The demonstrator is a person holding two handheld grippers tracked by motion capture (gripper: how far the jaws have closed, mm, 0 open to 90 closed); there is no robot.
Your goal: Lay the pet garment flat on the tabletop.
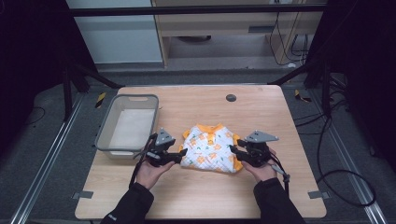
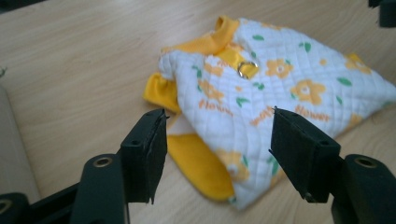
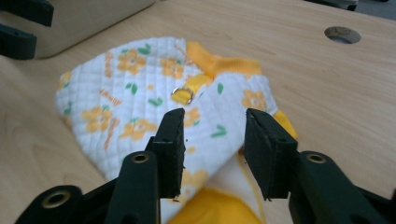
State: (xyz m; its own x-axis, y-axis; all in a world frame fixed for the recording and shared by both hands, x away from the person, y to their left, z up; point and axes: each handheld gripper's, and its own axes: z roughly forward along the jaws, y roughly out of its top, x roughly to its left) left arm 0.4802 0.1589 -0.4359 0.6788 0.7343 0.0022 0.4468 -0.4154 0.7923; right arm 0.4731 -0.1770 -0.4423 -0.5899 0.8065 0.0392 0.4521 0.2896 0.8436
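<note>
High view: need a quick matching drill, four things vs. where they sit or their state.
Things:
1. garment
2. grey bin
3. left tool
4. round hole

Places or states:
A. far side of the tabletop, set into the wood
B. jaws apart, at the folded cloth's left edge
C. left part of the table, nothing showing inside
D. folded, flat on the table between the two tools

Pairs: 1-D, 2-C, 3-B, 4-A
</note>
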